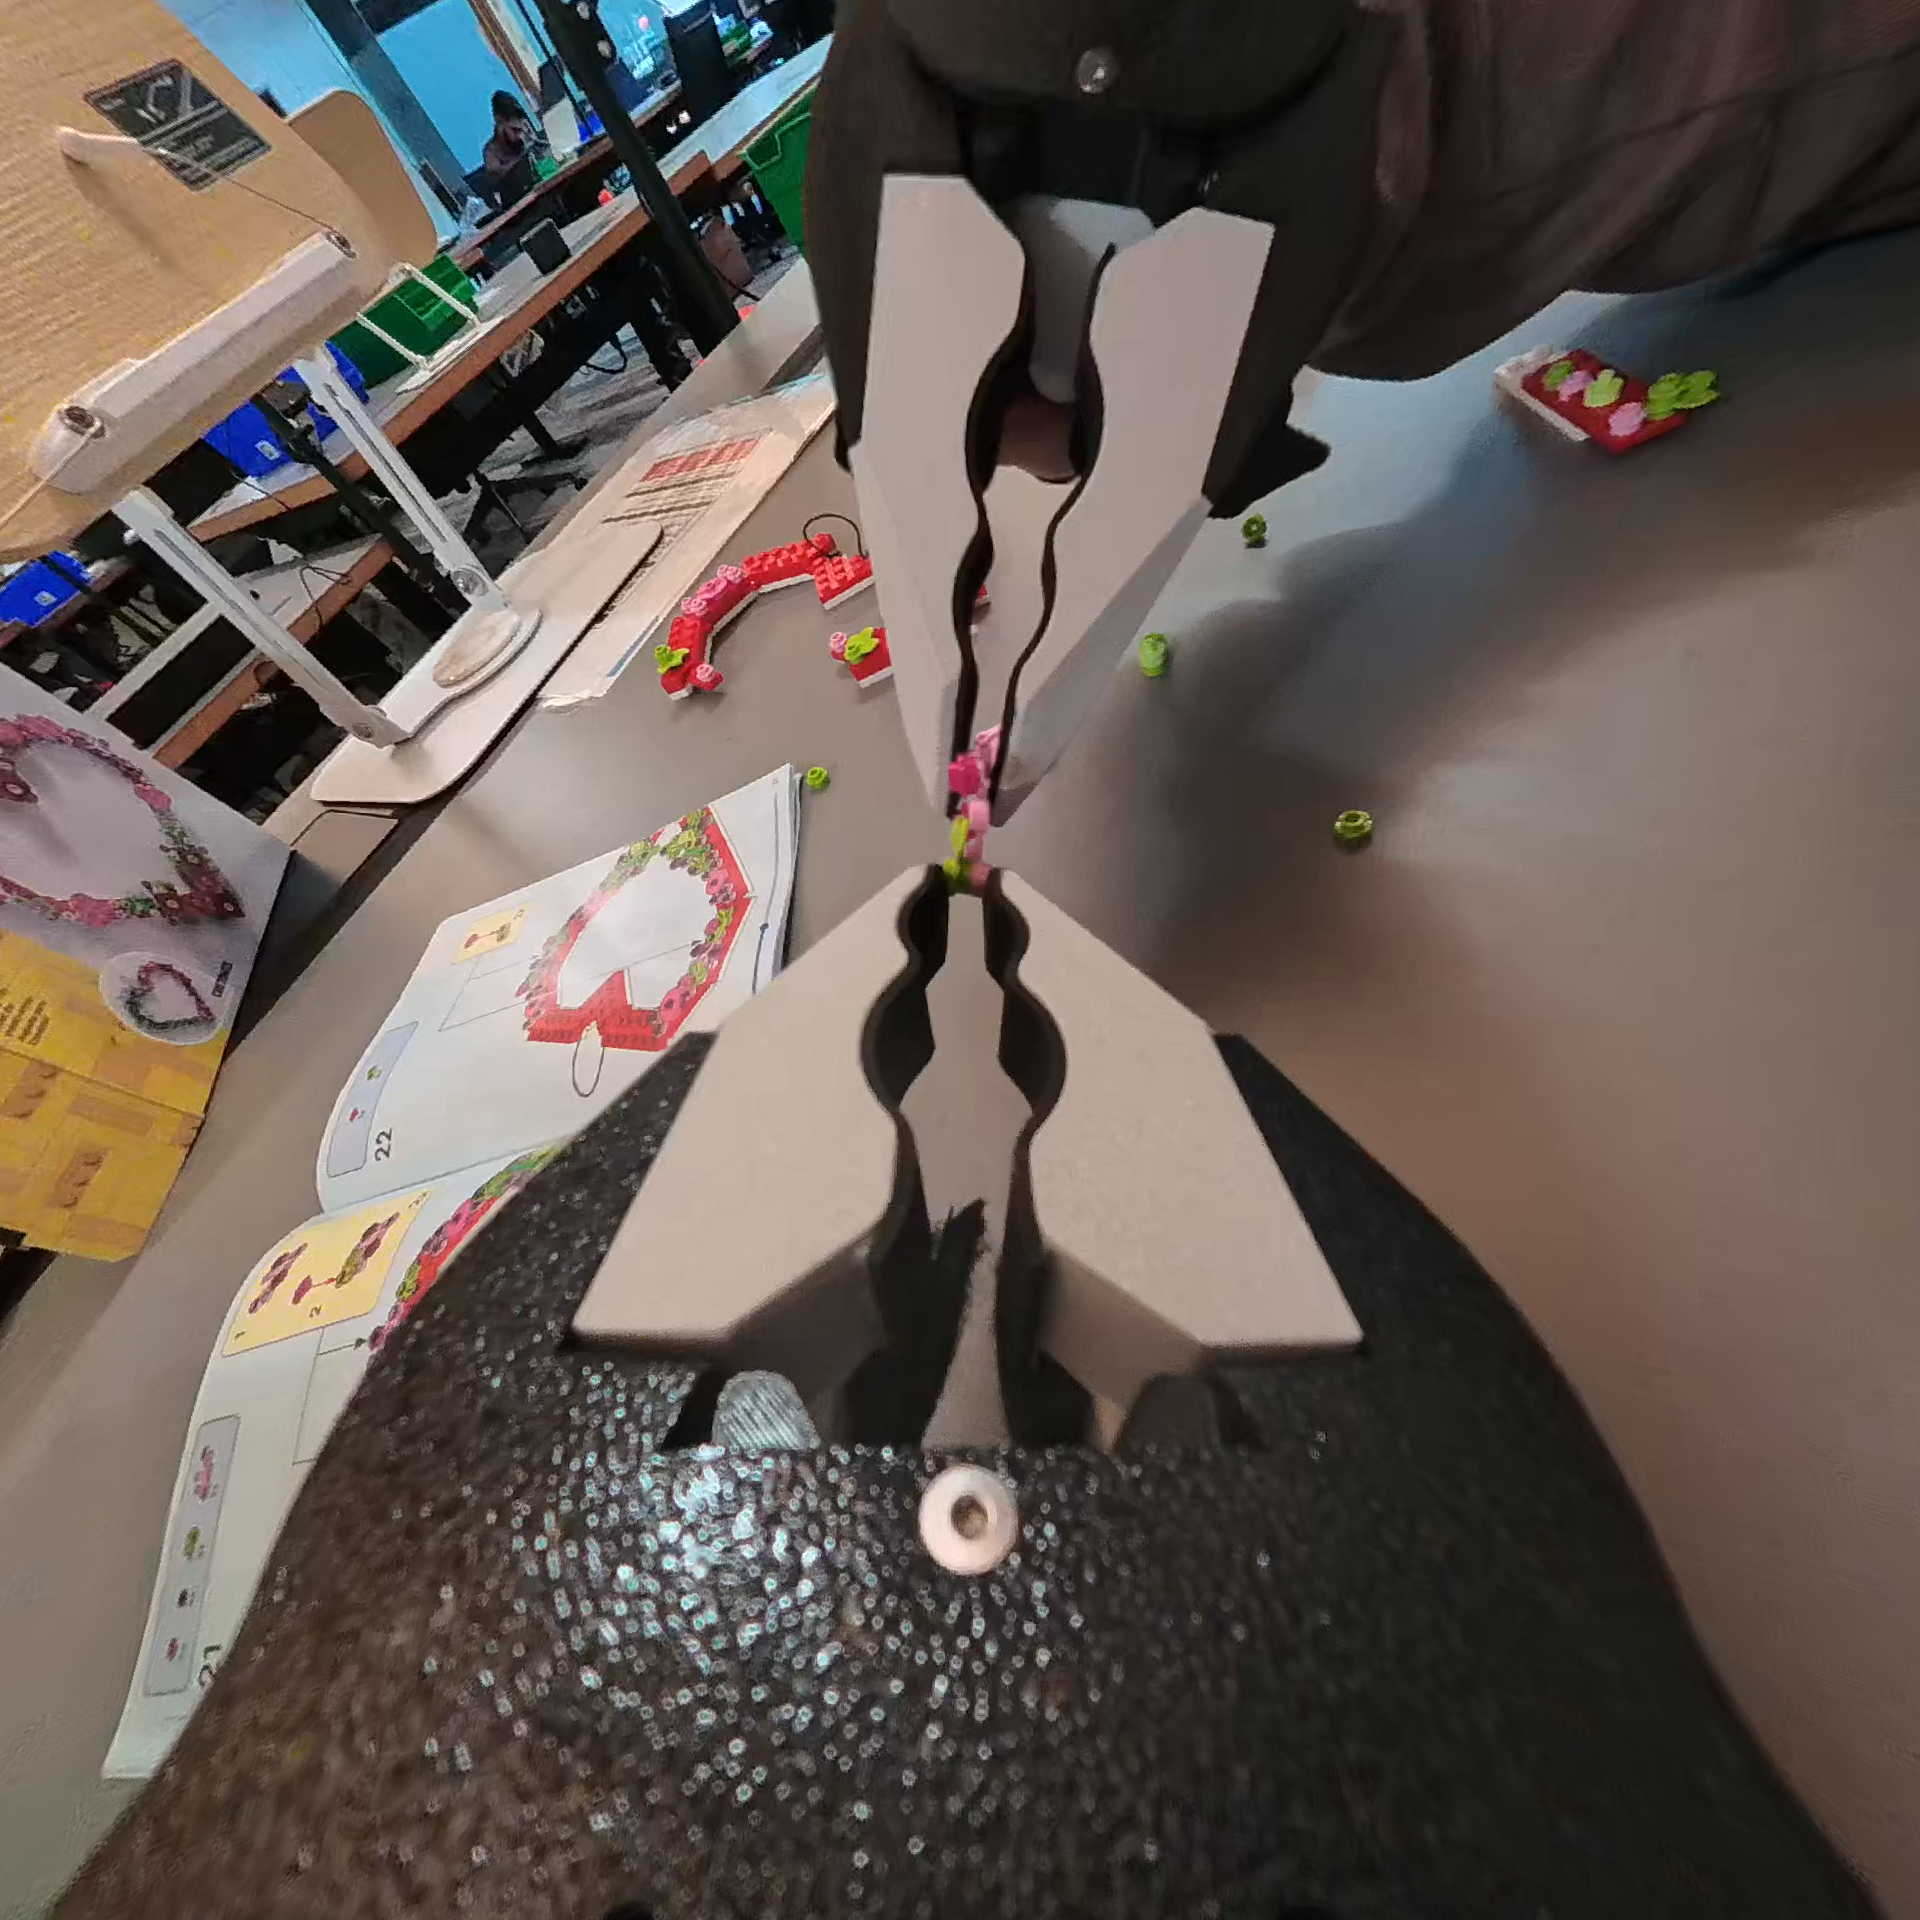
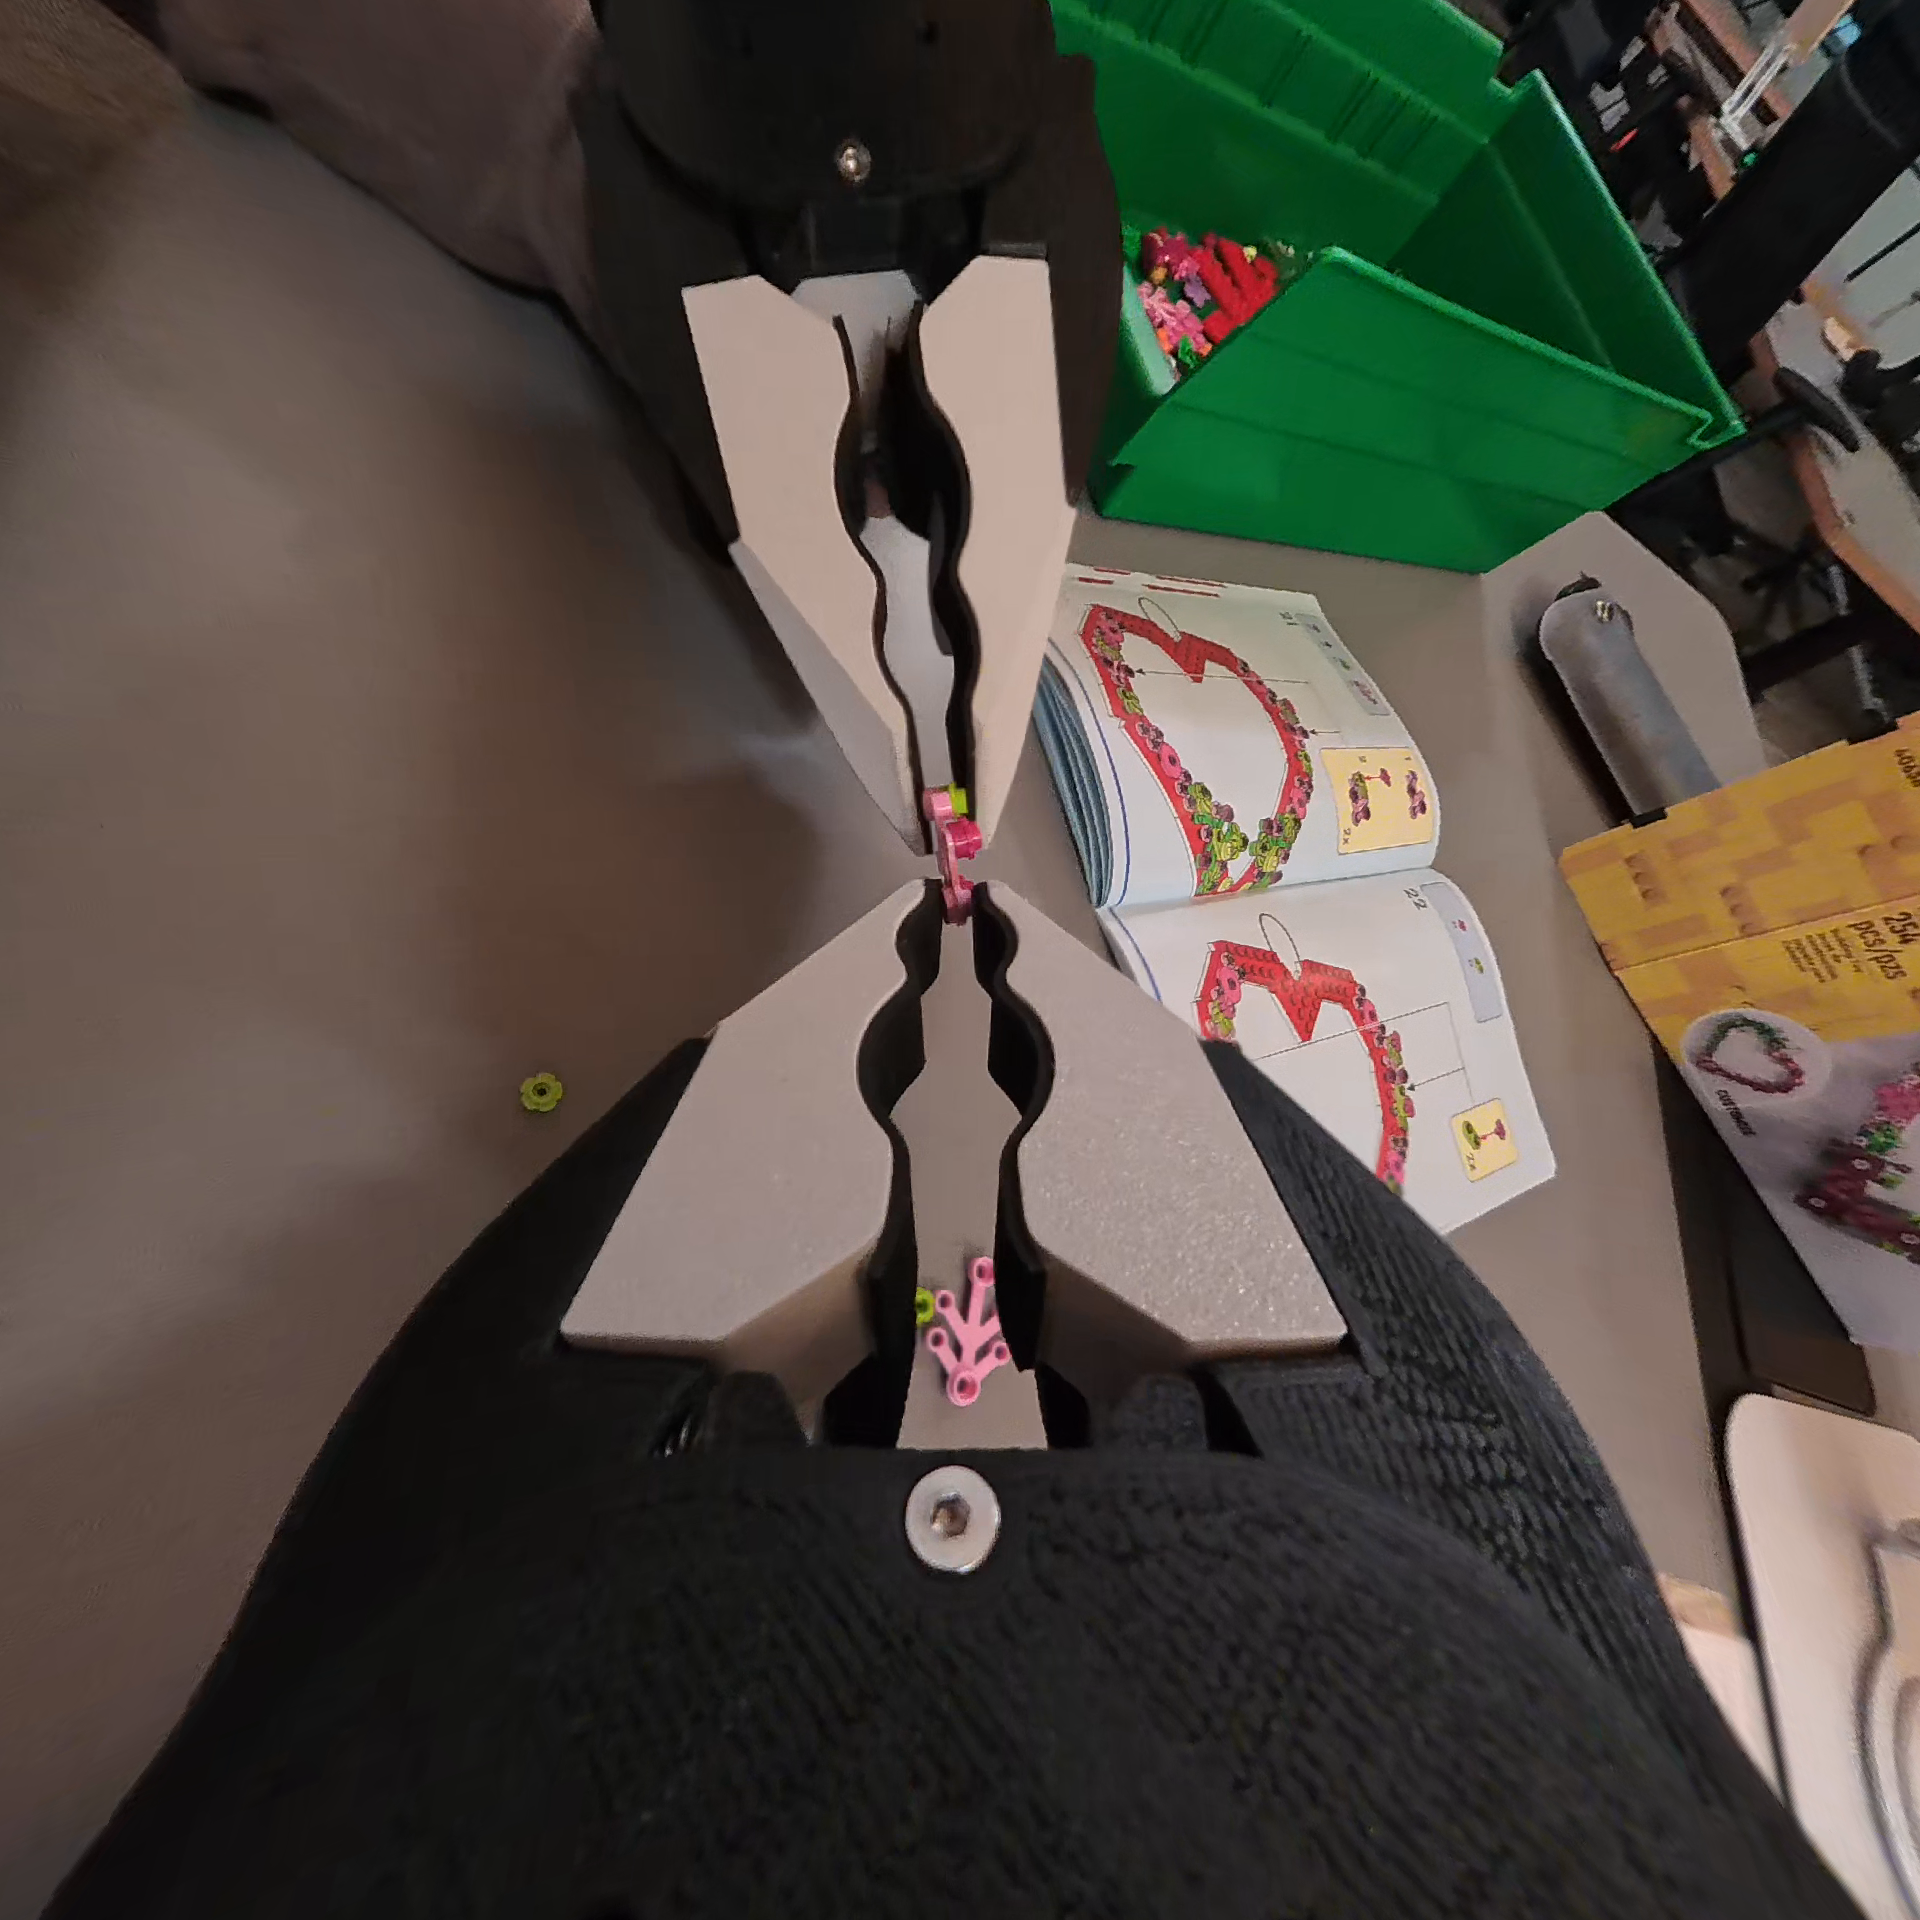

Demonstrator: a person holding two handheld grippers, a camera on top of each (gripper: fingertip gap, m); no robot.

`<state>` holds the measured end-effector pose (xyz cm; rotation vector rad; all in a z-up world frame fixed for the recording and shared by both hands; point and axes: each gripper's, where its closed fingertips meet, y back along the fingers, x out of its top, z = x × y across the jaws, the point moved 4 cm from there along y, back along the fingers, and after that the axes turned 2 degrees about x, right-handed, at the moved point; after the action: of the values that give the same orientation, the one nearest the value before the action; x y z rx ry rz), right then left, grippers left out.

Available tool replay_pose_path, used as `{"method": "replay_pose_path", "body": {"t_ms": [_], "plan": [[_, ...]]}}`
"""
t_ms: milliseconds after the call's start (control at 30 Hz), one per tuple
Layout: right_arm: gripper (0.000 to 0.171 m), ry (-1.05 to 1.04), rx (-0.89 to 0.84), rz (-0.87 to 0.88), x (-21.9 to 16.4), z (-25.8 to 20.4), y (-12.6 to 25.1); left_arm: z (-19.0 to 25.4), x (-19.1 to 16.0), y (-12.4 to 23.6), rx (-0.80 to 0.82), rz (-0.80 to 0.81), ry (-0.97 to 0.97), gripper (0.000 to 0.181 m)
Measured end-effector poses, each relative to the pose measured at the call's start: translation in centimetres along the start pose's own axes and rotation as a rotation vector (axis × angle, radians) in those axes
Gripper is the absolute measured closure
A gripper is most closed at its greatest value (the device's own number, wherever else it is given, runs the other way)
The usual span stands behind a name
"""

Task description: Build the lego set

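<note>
My two grippers meet tip to tip above the grey table (image 1: pixel 1507 935). My left gripper (image 1: pixel 964 881) is shut on a small pink piece with a lime green stud (image 1: pixel 958 857). My right gripper (image 1: pixel 977 805) comes in from above in the left wrist view and is shut on a magenta flower piece (image 1: pixel 971 774). The two pieces touch between the tips. In the right wrist view my right gripper (image 2: pixel 953 896) is at the bottom and my left gripper (image 2: pixel 948 836) at the top, with the pink piece (image 2: pixel 948 826) between them.
A red heart arc (image 1: pixel 748 608), a small red block (image 1: pixel 868 655) and a red plate with flowers (image 1: pixel 1605 400) lie on the table. Loose green studs (image 1: pixel 1351 826) are scattered. The open instruction booklet (image 2: pixel 1299 831), green bins (image 2: pixel 1403 416), the box (image 2: pixel 1766 935) and a pink leaf piece (image 2: pixel 966 1335) are nearby. My two grippers' fingertips are within a few centimetres of each other.
</note>
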<state>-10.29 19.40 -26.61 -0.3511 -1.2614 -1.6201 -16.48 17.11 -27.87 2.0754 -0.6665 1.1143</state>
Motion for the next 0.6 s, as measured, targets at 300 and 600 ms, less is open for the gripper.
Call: {"method": "replay_pose_path", "body": {"t_ms": [300,600], "plan": [[0.167,-0.013,-0.016,-0.011,-0.18,0.05,-0.07,-0.08,-0.10,-0.17,0.029,-0.023,-0.011,0.177],[0.159,0.046,-0.038,-0.020,-0.25,-0.44,0.06,-0.15,-0.33,-0.20,0.046,-0.038,-0.022,0.177]]}}
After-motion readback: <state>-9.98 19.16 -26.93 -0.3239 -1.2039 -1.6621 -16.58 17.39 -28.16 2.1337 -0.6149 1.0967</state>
